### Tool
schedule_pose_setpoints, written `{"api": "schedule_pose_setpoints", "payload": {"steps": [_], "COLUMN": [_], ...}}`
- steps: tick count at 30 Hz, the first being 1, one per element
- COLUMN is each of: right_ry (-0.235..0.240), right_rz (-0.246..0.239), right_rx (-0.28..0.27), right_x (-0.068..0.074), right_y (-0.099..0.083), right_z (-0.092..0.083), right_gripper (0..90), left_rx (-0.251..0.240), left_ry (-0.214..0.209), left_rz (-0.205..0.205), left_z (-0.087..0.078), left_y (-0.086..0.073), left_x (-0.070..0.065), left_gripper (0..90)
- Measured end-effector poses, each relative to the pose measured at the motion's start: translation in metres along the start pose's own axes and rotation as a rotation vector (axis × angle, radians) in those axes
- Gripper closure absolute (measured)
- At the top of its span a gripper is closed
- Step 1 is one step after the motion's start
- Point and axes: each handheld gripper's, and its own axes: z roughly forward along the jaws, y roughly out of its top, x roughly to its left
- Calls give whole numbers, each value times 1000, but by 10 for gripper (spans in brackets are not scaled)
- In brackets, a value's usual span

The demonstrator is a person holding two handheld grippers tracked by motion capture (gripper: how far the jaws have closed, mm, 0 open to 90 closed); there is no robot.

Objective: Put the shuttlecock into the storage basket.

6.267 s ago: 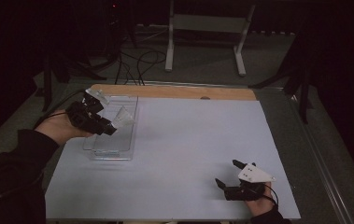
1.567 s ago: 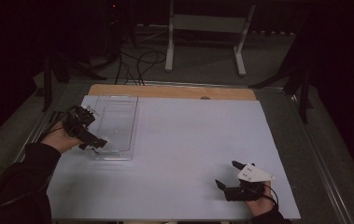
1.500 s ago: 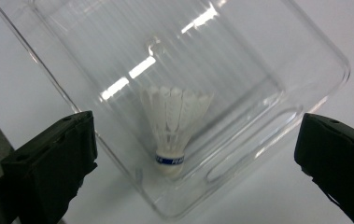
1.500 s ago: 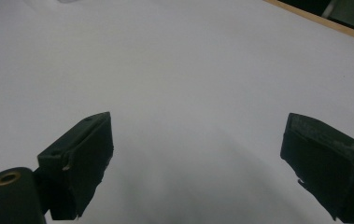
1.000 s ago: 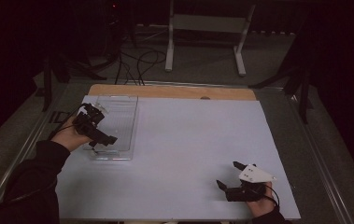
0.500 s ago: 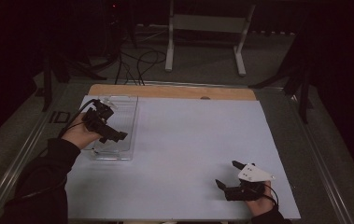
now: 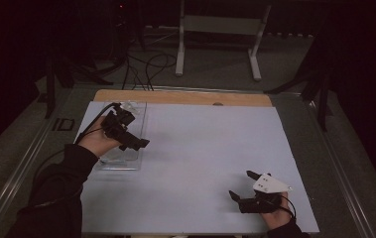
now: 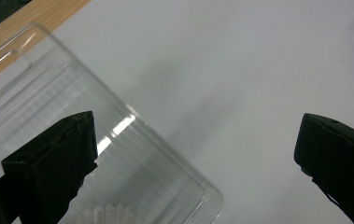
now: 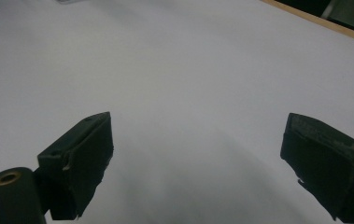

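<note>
1. Dark surroundings ring a table covered by a pale grey-white sheet, with a strip of bare light wood showing along its far edge and a grey floor with black cables and a white metal stand beyond.

2. On the sheet's far left part lies a clear, shallow, rectangular plastic tray, its long side running away from the person and its far end near the wooden strip.

3. From the left gripper view, the tray has rounded corners and a ribbed, transparent floor that catches a bright glint. A few small white ridged pieces lie inside it at the bottom edge of that view; what they are cannot be told.

4. The left black two-jaw gripper, held in the person's left hand, hangs over the tray's near half, pointing to the right. Its jaws are spread wide: one stands above the tray's floor, the other above the bare sheet past the tray's rim. Nothing is between them, and whether the jaw over the tray touches it cannot be told.

5. The right black two-jaw gripper, with a grey three-cornered plate on top, sits low near the sheet's near right corner, well apart from the tray. Its jaws are also spread wide over bare sheet, holding nothing.

6. A dark sleeve covers the left forearm, which enters from the lower left.
</note>
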Motion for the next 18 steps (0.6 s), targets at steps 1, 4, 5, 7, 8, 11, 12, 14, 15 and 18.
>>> {"api": "schedule_pose_setpoints", "payload": {"steps": [1, 4, 5, 7, 8, 11, 12, 14, 15, 18], "right_ry": [0, 1, -1, -1, -2, -1, 1, 1, 1, -1], "right_rz": [0, 0, -2, -2, -3, -3, -1, -1, -1, -1], "right_rx": [0, 0, 1, -1, -2, -1, -3, -4, -4, -6], "right_x": [0, 0, 0, 0, -1, 0, 0, 0, 0, -1], "right_y": [0, 0, 0, 0, 0, 0, 0, 0, 0, 0], "right_z": [0, 0, 0, -1, -1, -1, -1, -1, -1, -1], "right_gripper": [92, 92, 92, 92, 92, 91, 92, 92, 92, 91], "left_rx": [0, -8, -8, -8, -5, -5, -6, -7, -7, -11], "left_ry": [0, -22, -22, -25, -39, -41, -48, -56, -56, -62], "left_rz": [0, 41, 41, 54, 56, 67, 64, 77, 77, 85], "left_z": [0, 3, 3, 5, 7, 8, 9, 10, 10, 11], "left_y": [0, 3, 3, 4, 6, 8, 10, 12, 12, 13], "left_x": [0, -7, -7, -11, -14, -18, -21, -25, -25, -31], "left_gripper": [2, 2, 2, 2, 2, 2, 2, 2, 2, 2]}}
